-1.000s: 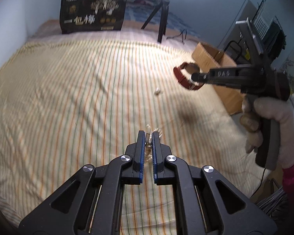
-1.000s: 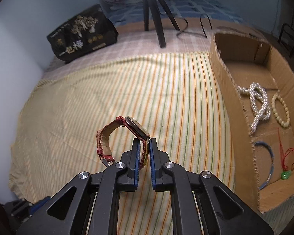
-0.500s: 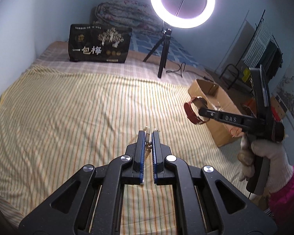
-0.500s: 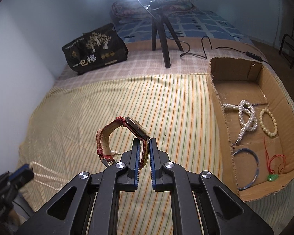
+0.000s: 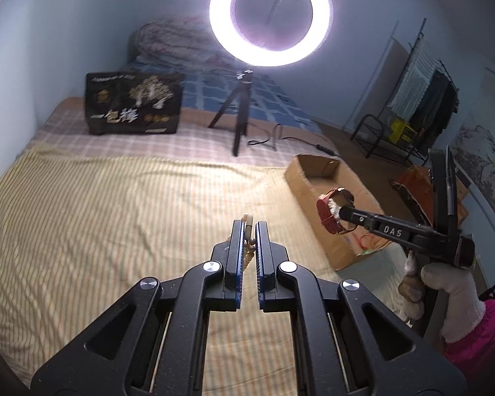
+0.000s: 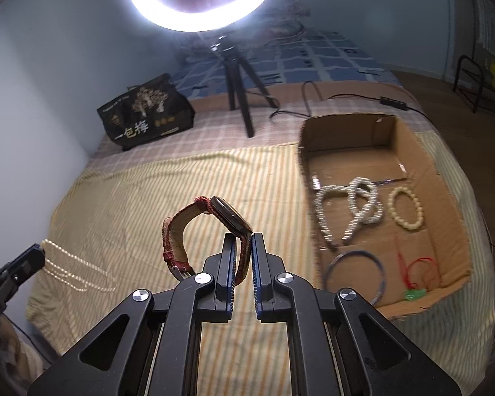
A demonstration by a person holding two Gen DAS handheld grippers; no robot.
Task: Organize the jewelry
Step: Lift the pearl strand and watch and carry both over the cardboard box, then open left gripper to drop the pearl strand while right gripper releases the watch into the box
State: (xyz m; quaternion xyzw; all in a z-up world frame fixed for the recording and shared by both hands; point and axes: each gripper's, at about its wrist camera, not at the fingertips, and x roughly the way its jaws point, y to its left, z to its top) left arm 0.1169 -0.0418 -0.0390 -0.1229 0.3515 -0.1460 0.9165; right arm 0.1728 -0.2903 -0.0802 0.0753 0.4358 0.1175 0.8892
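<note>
My left gripper [image 5: 248,227] is shut on a string of tan wooden beads [image 5: 248,231], held above the striped bed cover; the beads hang in loops from its tip in the right wrist view [image 6: 69,270]. My right gripper [image 6: 241,241] is shut on the strap of a red-strapped watch [image 6: 208,224], held in the air left of the cardboard box [image 6: 445,204]. The watch [image 5: 333,213] and the right gripper [image 5: 345,216] show in the left wrist view in front of the box [image 5: 310,173]. The box holds a pearl necklace [image 6: 356,211], a bead bracelet [image 6: 407,209], a blue bangle [image 6: 354,275] and a red-corded green pendant [image 6: 414,293].
A ring light on a black tripod [image 5: 239,122] stands at the back of the bed, with a cable beside it. A black printed bag [image 5: 133,102] stands at the back left. The striped cover [image 5: 115,214] spans the bed. A clothes rack [image 5: 422,99] stands far right.
Both grippers have risen and tilted up, so the ring light fills more of each view. The right gripper has carried the watch closer to the box. Both stay shut on their items.
</note>
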